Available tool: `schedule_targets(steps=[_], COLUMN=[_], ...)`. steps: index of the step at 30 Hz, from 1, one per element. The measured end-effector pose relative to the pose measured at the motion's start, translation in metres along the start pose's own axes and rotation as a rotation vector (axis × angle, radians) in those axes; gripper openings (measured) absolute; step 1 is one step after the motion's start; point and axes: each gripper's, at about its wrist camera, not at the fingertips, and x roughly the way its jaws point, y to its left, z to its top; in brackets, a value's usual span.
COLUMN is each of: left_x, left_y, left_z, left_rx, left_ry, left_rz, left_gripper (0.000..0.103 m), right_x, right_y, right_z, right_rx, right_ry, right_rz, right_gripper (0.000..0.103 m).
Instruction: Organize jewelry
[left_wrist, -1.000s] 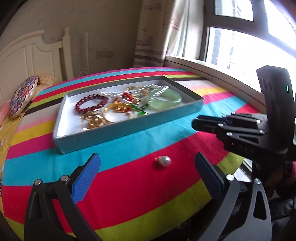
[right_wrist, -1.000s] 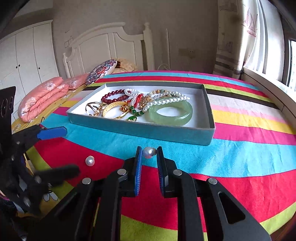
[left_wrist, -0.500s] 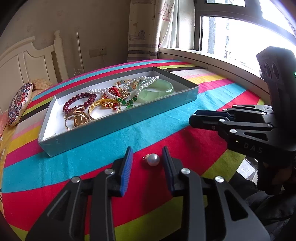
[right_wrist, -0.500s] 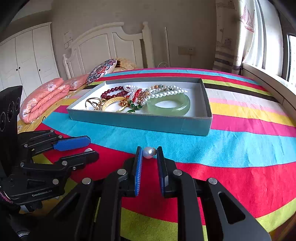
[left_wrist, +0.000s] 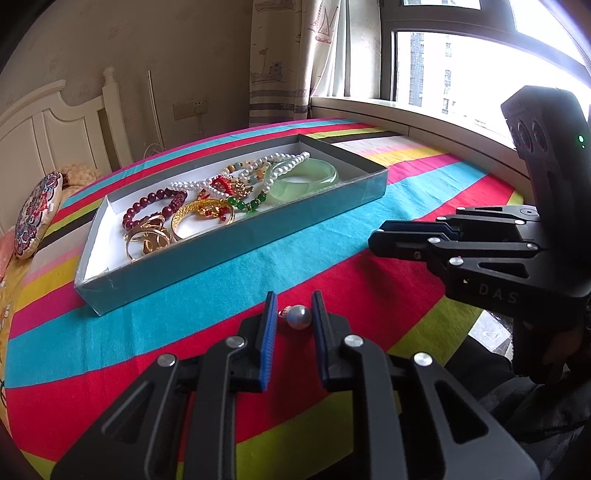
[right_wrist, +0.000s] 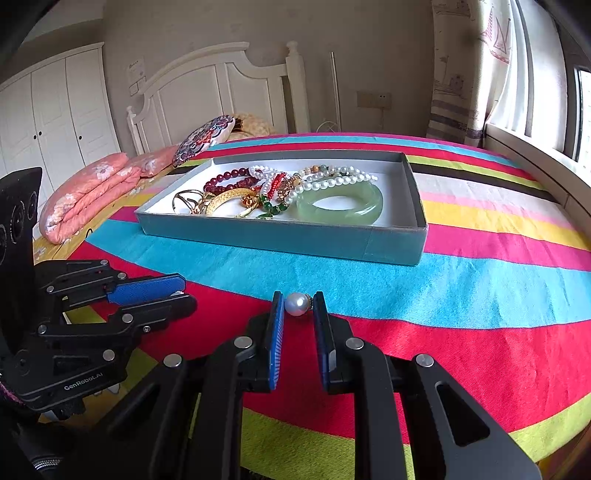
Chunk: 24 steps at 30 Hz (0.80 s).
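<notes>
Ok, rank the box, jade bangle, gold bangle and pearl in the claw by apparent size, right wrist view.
1. Box
2. Jade bangle
3. Gold bangle, partly hidden, so less sure
4. Pearl, smallest despite being nearest, between the right claw fingers

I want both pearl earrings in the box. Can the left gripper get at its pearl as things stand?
Probably yes: the left gripper already straddles the pearl earring, with nothing between them.

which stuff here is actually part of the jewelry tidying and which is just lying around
Part of the job:
left pearl earring
right pearl earring
left gripper
right gripper
jewelry box

Just lying about:
round patterned cushion
pink quilt
curtain
</notes>
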Motion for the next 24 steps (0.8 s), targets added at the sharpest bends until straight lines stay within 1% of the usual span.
schedule_targets(steps=[5, 10, 13, 17, 24], left_x=[-0.003, -0.012, -0.014, -0.011, 0.022], left_y=[-0.001, 0.001, 0.008, 0.016, 0.024], left_z=[0.003, 0.015, 0.031, 0.058, 0.1], left_rx=[-0.004, -0.014, -0.046, -0.063, -0.128], left_ry=[-0.015, -0.051, -0.073, -0.097, -0.073], left_rz=[-0.005, -0.023, -0.053, -0.079, -0.179], left_gripper=[0.018, 0.018, 0.018, 0.018, 0.018], right_x=[-0.003, -0.01, -0.016, -0.021, -0.007], right_y=[0.001, -0.003, -0.006, -0.011, -0.023], right_z=[0.0, 0.006, 0.014, 0.028, 0.056], right_rx=[-0.001, 0.002, 0.002, -0.011, -0.01], right_ry=[-0.016, -0.04, -0.066, -0.097, -0.095], right_rz=[0.003, 0.004, 0.0, -0.012, -0.013], right_gripper=[0.017, 0.017, 0.017, 0.017, 0.017])
